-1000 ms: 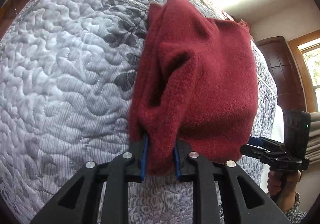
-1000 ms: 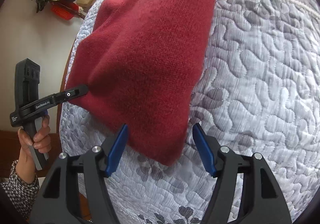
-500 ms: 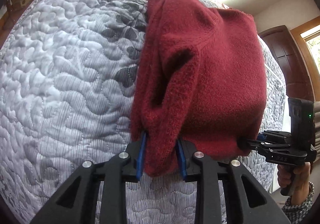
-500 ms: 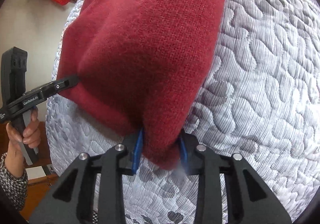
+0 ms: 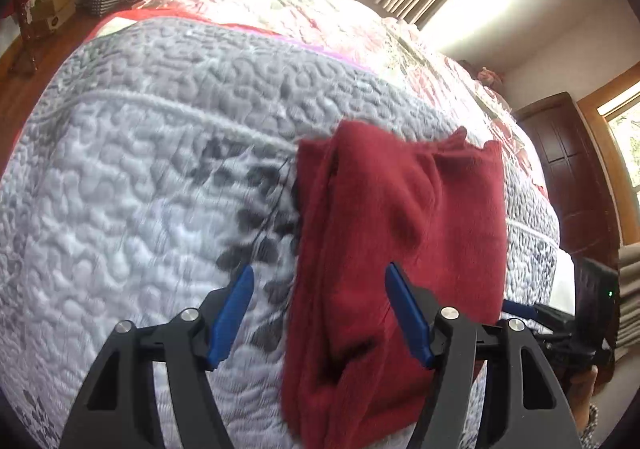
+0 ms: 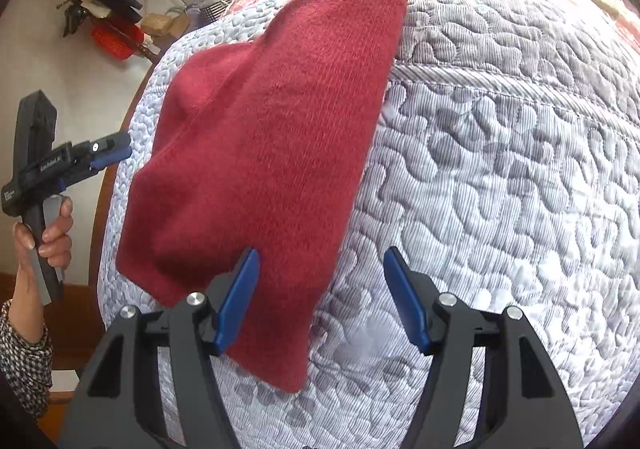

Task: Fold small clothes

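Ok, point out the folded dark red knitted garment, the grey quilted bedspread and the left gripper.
folded dark red knitted garment [image 6: 272, 137]: right wrist view, middle of its top layer.
grey quilted bedspread [image 6: 500, 189]: right wrist view, bare quilting beside the garment.
left gripper [image 5: 319, 309]: left wrist view, midway between its open fingertips.

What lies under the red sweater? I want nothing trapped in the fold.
The sweater lies on the grey quilt, which shows all around it. Its own folded layers show at one edge; whatever lies between them or beneath is covered.

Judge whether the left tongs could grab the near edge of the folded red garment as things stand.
Probably yes: the left tongs are open, the red garment lies flat on the quilt partly between the blue fingers, nothing blocking.
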`<state>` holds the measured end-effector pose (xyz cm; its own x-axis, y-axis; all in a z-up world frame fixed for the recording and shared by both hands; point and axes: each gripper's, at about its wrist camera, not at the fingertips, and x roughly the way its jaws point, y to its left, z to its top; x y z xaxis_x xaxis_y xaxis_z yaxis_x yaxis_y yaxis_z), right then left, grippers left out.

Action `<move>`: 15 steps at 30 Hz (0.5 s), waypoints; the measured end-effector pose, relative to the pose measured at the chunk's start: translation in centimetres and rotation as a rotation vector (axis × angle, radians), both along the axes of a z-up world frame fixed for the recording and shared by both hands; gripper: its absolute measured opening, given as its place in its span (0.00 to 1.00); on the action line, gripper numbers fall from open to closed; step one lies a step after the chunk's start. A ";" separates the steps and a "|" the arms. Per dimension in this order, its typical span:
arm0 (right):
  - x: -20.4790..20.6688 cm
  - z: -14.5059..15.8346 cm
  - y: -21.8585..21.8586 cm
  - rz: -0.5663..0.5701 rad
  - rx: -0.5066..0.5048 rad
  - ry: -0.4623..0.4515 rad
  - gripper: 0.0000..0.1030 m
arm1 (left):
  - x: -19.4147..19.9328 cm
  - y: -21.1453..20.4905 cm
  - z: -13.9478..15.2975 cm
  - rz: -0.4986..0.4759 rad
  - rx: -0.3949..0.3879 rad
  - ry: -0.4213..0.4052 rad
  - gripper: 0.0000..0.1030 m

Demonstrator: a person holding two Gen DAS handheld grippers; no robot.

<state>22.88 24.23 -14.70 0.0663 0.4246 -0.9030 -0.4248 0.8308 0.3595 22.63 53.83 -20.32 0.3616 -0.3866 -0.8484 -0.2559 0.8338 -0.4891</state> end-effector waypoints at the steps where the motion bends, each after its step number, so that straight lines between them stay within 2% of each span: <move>1: 0.5 0.0 -0.1 -0.002 -0.001 -0.002 0.63 | 1.4 -0.4 0.1 -0.014 -0.005 -0.015 0.66; 5: 1.1 -0.3 1.1 0.003 -0.007 -0.010 0.63 | 5.5 -1.4 -1.0 -0.033 0.019 -0.010 0.66; 8: 1.7 -0.5 1.5 0.005 -0.008 -0.009 0.63 | 6.9 -1.8 -2.4 -0.038 -0.010 0.015 0.65; 10: 1.9 -0.6 2.1 0.007 -0.011 -0.012 0.64 | 7.7 -2.3 -3.2 -0.050 -0.044 0.028 0.46; 11: 2.0 -0.6 2.2 0.008 -0.013 -0.013 0.64 | 7.9 -2.6 -3.4 -0.050 -0.037 0.038 0.27; 12: 2.1 -0.7 2.4 0.009 -0.015 -0.014 0.64 | 7.7 -2.9 -3.4 -0.053 -0.034 0.034 0.17; 15: 2.3 -0.9 2.5 0.008 -0.004 -0.008 0.64 | 6.9 -2.7 -2.5 -0.014 0.008 -0.005 0.09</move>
